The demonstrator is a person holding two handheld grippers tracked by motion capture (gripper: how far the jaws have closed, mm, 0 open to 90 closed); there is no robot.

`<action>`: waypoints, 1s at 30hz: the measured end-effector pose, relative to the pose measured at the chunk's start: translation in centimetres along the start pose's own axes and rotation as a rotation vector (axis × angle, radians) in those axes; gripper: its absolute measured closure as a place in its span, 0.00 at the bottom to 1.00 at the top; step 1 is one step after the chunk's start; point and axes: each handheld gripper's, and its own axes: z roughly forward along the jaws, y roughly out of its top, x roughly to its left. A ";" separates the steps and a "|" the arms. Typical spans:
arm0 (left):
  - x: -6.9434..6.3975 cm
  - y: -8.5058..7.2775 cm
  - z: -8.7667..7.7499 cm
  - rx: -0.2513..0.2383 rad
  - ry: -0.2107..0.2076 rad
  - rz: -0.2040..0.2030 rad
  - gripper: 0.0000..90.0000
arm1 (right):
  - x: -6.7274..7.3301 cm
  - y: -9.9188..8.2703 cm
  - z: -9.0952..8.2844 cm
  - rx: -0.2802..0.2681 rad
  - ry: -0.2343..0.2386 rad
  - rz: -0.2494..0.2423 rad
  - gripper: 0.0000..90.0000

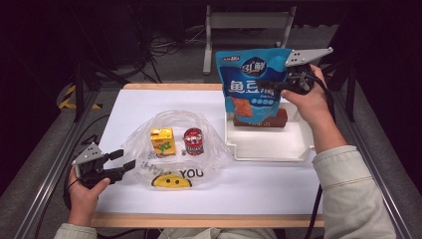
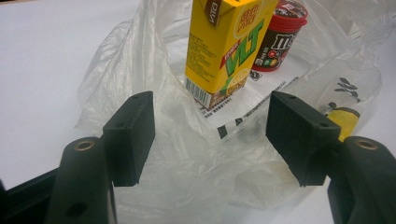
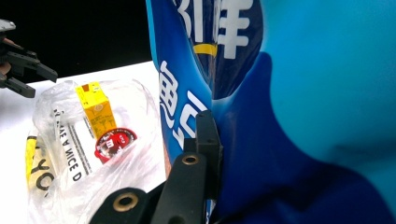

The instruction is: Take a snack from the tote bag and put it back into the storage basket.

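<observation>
My right gripper (image 1: 281, 85) is shut on the edge of a blue snack bag (image 1: 251, 79), which hangs upright above the white tray (image 1: 298, 147). In the right gripper view the blue snack bag (image 3: 303, 116) is pinched at my right gripper (image 3: 215, 135), and one jaw is hidden behind it. My left gripper (image 1: 127, 160) stands open at the left edge of a clear plastic bag (image 1: 209, 154). A yellow juice box (image 1: 162, 140) and a red candy cup (image 1: 193, 141) stand in that bag. In the left gripper view the clear plastic bag (image 2: 201, 177) lies loose between the open jaws of my left gripper (image 2: 210, 135), with the yellow juice box (image 2: 224, 51) and red candy cup (image 2: 280, 37) beyond.
A brown bar (image 1: 261, 119) lies at the back of the white tray, right of the plastic bag. The white tabletop (image 1: 129, 107) has bare room at the left and front. Dark floor, cables and a metal stand lie beyond the far edge.
</observation>
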 end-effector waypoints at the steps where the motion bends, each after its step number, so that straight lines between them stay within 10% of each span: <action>1: 0.0 0.0 0.0 0.000 -0.001 0.001 0.37 | 0.0 -0.1 0.0 0.002 -0.001 0.001 0.98; 30: -0.1 0.0 0.1 0.001 0.000 -0.003 0.37 | -0.8 -4.5 1.9 0.056 0.025 0.085 0.98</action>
